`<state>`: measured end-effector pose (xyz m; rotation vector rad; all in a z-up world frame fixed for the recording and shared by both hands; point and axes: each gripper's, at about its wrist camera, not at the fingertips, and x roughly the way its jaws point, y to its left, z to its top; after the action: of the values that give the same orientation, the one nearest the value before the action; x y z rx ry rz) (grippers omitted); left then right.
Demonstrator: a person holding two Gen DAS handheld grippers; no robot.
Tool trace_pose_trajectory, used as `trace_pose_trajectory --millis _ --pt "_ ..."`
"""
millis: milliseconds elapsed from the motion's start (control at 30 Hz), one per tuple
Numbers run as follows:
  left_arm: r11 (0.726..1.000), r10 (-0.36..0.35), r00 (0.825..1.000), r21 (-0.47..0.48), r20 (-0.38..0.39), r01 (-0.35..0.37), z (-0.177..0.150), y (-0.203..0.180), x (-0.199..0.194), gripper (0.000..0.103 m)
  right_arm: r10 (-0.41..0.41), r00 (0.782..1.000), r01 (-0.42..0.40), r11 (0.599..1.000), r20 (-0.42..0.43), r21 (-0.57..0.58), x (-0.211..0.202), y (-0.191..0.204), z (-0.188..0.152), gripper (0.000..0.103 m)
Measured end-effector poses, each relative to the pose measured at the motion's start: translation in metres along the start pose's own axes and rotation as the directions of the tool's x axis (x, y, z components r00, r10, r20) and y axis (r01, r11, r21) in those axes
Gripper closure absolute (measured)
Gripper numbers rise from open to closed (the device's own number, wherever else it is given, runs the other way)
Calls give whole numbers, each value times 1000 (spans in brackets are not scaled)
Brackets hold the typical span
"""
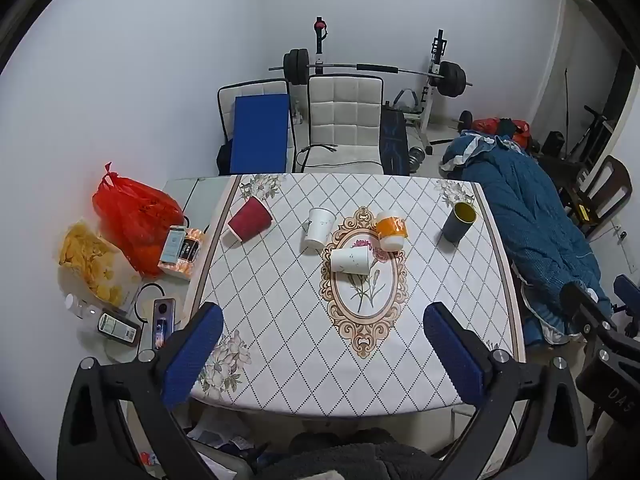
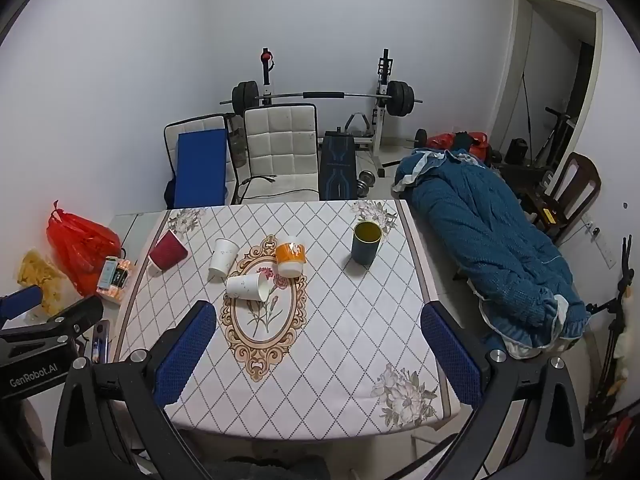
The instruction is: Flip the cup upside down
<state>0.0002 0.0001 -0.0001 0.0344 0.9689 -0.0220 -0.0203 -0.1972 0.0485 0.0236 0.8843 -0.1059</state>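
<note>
Dark cup (image 2: 366,243), the one with the yellow lining, is my pick for the task's thing, since it is the only cup plainly standing mouth up. Starting at the right gripper (image 2: 320,320): its blue-padded jaws stand wide apart and hold nothing, poised over the near edge of the patterned worktop (image 2: 352,340). The left gripper (image 1: 324,316) is the same, jaws spread and empty above the near edge. From the right jaws the dark cup sits at about 12 to 1 o'clock, well apart from them, near the far right corner of the worktop. From the left jaws it swings out to roughly 1 to 2 o'clock (image 1: 459,222). So I judge the right hand nearer and better lined up. Its long axis is vertical, so a side-on grip across the wall followed by a half roll of the wrist looks like what the move calls for. Closer in, at about 11 o'clock from the right jaws, a white cup (image 2: 246,286) lies on its side, mouth toward 3 o'clock. Just behind it stand an orange-banded cup (image 2: 291,258) and a second white cup (image 2: 223,259). A red cup (image 2: 168,255) sits far out at 10 o'clock; which way up it stands I cannot tell.
</note>
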Motion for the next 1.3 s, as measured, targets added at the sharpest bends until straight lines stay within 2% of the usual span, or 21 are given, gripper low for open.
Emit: trace_pose_trajectory --millis 533,1300 --pt "1000 -1 1000 3 18 1 9 -3 -10 0 1 1000 -1 1000 5 8 -4 1 -1 0" --pt "1000 3 1000 11 7 -3 1 -13 -7 0 13 1000 -13 1000 -10 19 -1 0 1 0"
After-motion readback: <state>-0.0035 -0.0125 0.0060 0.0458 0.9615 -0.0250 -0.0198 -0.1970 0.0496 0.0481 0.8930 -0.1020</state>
